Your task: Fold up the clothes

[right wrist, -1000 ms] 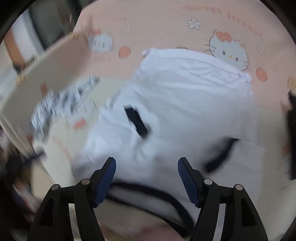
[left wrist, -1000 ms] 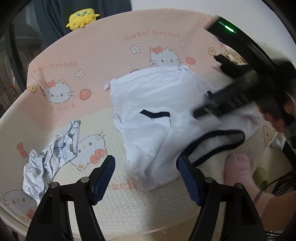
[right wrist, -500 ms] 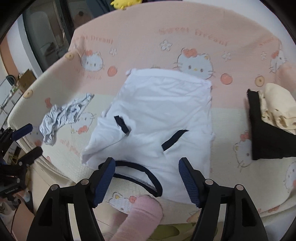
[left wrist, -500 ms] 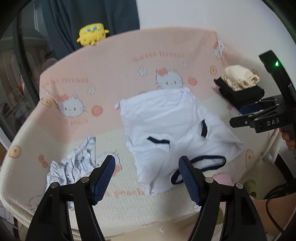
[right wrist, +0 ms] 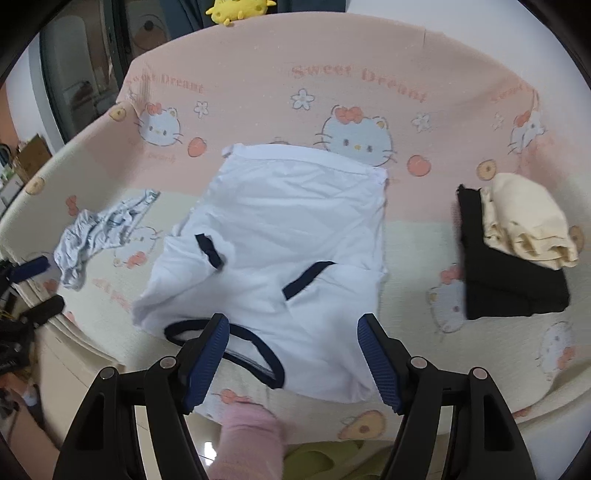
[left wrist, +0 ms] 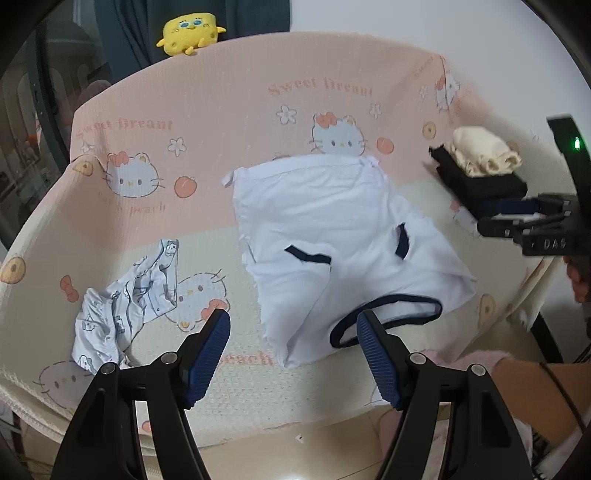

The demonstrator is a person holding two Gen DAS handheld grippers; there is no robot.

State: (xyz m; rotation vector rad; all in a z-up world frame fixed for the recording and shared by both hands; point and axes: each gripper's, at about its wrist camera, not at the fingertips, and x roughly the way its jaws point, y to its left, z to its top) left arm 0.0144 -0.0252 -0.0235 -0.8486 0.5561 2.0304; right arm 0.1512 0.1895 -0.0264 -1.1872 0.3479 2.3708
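A white T-shirt with navy trim (left wrist: 332, 236) (right wrist: 295, 229) lies spread on the pink and cream cartoon-cat cover, sleeves folded inward, collar toward the near edge. My left gripper (left wrist: 293, 354) hovers open above the cover's near edge, just left of the collar, holding nothing. My right gripper (right wrist: 293, 354) hangs open over the shirt's collar end, also empty; it shows from the side at the right of the left wrist view (left wrist: 532, 218). A crumpled pale blue printed garment (left wrist: 122, 306) (right wrist: 99, 236) lies to the left of the shirt.
A folded black garment (right wrist: 509, 280) with a rolled cream one (right wrist: 528, 221) on top sits at the right of the cover. A yellow plush toy (left wrist: 190, 33) rests on the far edge. A pink-socked foot (right wrist: 247, 435) stands below the near edge.
Both grippers have lifted up and back from the shirt, so more of the cover shows. The right gripper has swung off the shirt toward the right side.
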